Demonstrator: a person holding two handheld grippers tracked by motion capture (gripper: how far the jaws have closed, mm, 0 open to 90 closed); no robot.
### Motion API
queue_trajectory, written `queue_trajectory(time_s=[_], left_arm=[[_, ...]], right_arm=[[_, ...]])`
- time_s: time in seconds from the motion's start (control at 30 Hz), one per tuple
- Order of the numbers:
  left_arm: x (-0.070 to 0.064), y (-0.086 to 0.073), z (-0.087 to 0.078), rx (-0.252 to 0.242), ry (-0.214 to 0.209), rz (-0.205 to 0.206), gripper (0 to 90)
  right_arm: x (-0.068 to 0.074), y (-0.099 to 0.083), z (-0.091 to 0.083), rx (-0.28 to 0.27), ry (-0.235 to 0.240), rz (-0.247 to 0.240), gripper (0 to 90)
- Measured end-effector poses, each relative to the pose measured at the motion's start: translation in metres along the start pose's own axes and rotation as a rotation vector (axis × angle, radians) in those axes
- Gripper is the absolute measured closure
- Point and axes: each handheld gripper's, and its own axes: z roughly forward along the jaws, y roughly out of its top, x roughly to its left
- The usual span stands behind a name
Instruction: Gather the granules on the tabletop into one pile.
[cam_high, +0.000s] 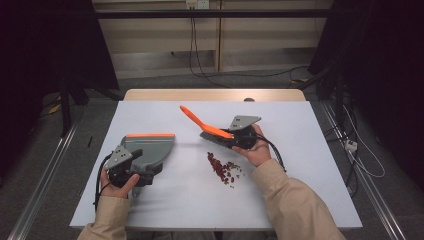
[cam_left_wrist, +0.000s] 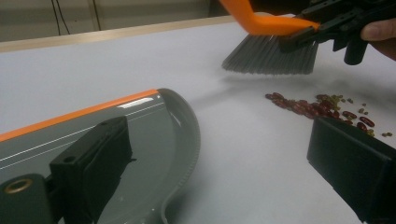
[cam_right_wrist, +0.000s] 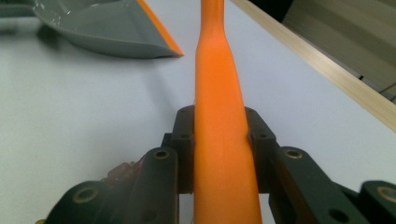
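Left gripper (cam_high: 131, 167): it is seen at about 8 o'clock on the table in the high view, held by the person's left hand (cam_high: 120, 186). In the left gripper view its two black jaws stand well apart, one jaw over the dustpan and the other over the bare table. Whether the dustpan is pinched cannot be told from the pictures.

Right gripper (cam_high: 239, 136): it is held by the right hand (cam_high: 257, 150) near 2 o'clock from the table's middle. Its jaws are clamped on the brush handle, one jaw on each side of it, as is seen in the right gripper view.

Brush (cam_high: 207, 127): the orange handle is pointed toward 11 o'clock in the high view. The grey bristles (cam_left_wrist: 268, 55) are turned down and are kept above the table, just beyond the beans, not touching them.

Dustpan (cam_high: 150, 150): it is grey, with an orange strip (cam_high: 150, 135) along its far edge. It is laid at about 9 o'clock, well apart from the beans.

Beans (cam_high: 224, 169): a small heap of dark red beans, with some pale green ones mixed in, is spread on the table, at about 4 o'clock from its middle, below the brush.

Table (cam_high: 300, 165): it is covered with a white sheet, and a wooden edge is seen at 12 o'clock.
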Motion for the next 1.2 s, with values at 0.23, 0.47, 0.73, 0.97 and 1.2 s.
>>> queue_trajectory(time_s=[0.23, 0.47, 0.73, 0.97, 1.2], left_arm=[[0.002, -0.001, -0.001, -0.004, 0.004, -0.012, 6.1], [0.003, -0.001, -0.001, 0.000, 0.005, -0.006, 6.2], [0.002, -0.001, -0.003, -0.006, 0.010, -0.005, 6.2], [0.001, -0.001, -0.002, -0.008, 0.008, -0.006, 6.2], [0.001, 0.000, -0.001, -0.007, -0.005, -0.002, 6.2]], right_arm=[[0.013, 0.000, 0.012, 0.041, 0.124, -0.119, 71.3], [0.029, -0.004, -0.005, 0.057, 0.207, -0.191, 71.3], [0.039, -0.009, -0.021, 0.049, 0.239, -0.198, 71.3], [0.035, -0.007, -0.027, -0.035, 0.184, -0.085, 71.3], [0.038, -0.008, -0.046, -0.054, 0.006, 0.114, 71.3]])
